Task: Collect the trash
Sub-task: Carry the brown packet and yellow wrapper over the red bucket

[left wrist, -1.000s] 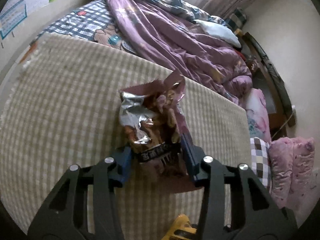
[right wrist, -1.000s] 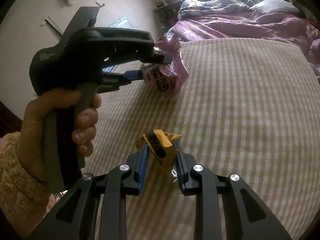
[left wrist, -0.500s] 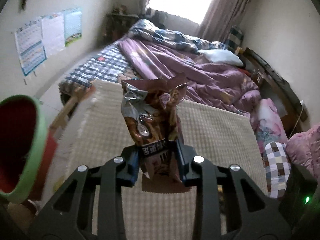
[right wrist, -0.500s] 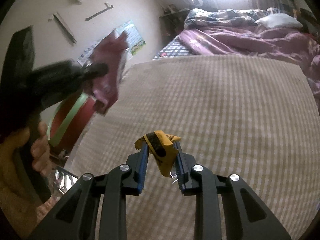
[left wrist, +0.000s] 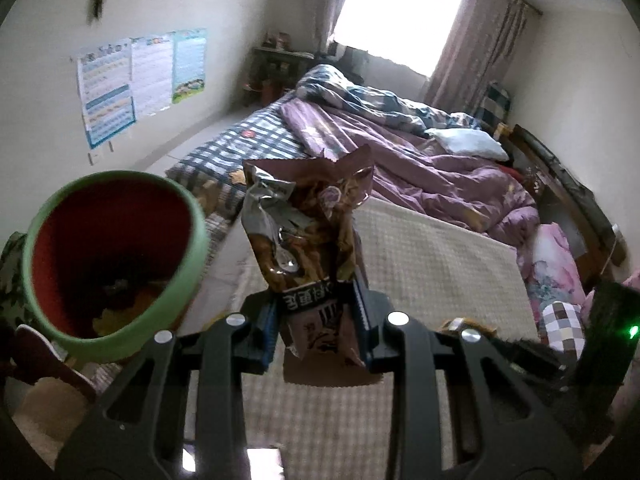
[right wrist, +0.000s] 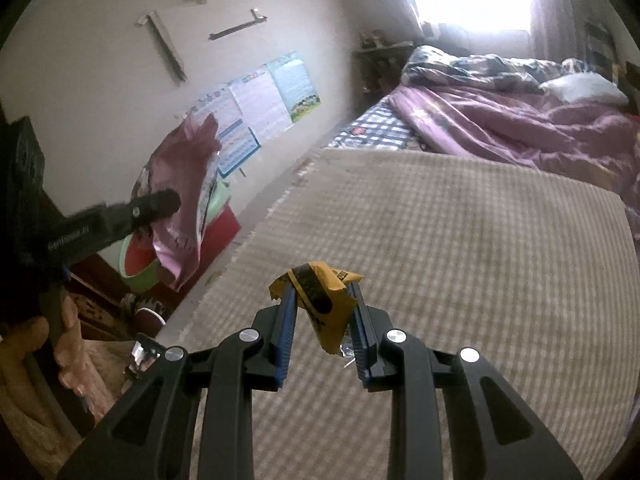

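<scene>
My left gripper (left wrist: 316, 320) is shut on an empty brown and purple snack bag (left wrist: 304, 232), holding it upright in the air beside the bed's left edge. A red bin with a green rim (left wrist: 112, 256) stands just left of the bag, its mouth open with some scraps inside. The right wrist view shows the same snack bag (right wrist: 182, 196) hanging over the bin (right wrist: 138, 256). My right gripper (right wrist: 322, 320) is shut on a crumpled yellow wrapper (right wrist: 320, 300), held above the checked beige blanket (right wrist: 440, 240).
A purple quilt (left wrist: 420, 164) and a white pillow (left wrist: 464, 142) lie heaped at the far end of the bed. Posters (left wrist: 136, 80) hang on the left wall. Checked and pink cushions (left wrist: 560, 304) sit off the bed's right side. A person's hand (right wrist: 24, 340) holds the left tool.
The left gripper closed on the snack bag, lifted it off the blanket and carried it left until the bin came beside it. The right gripper rose a little with the yellow wrapper.
</scene>
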